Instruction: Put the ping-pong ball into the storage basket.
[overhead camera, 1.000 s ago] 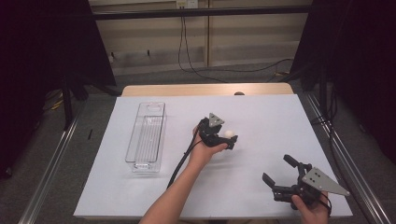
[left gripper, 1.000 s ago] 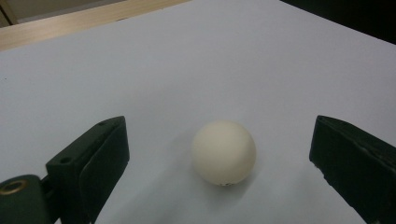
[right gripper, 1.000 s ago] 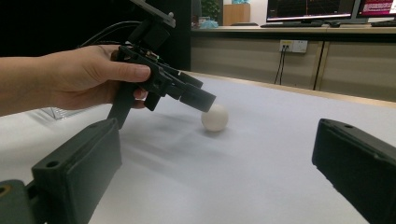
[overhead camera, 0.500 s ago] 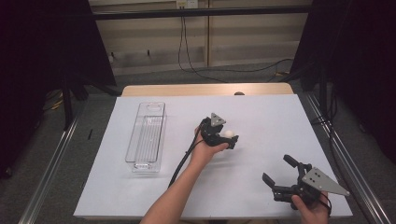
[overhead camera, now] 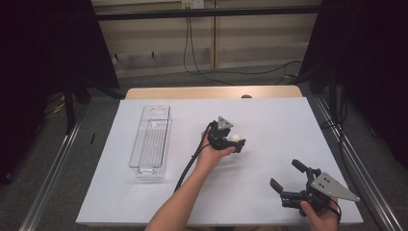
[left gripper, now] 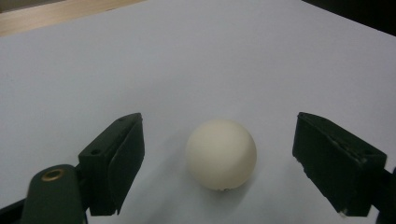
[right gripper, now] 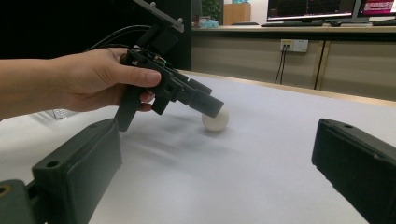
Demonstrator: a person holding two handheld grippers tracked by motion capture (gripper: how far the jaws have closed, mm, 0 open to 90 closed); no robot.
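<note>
closing my left claw (left gripper: 219, 154) around the white ball (left gripper: 221, 154) on the table (left gripper: 196, 56); jaws have just been narrowing, pads clear of it yet. likely light, hard, slippery; i'd pinch across its widest middle.

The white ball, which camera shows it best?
The left gripper view: the white ball sits large between the open tongs. In the high view it is a small spot; the right gripper view shows it partly hidden.
</note>
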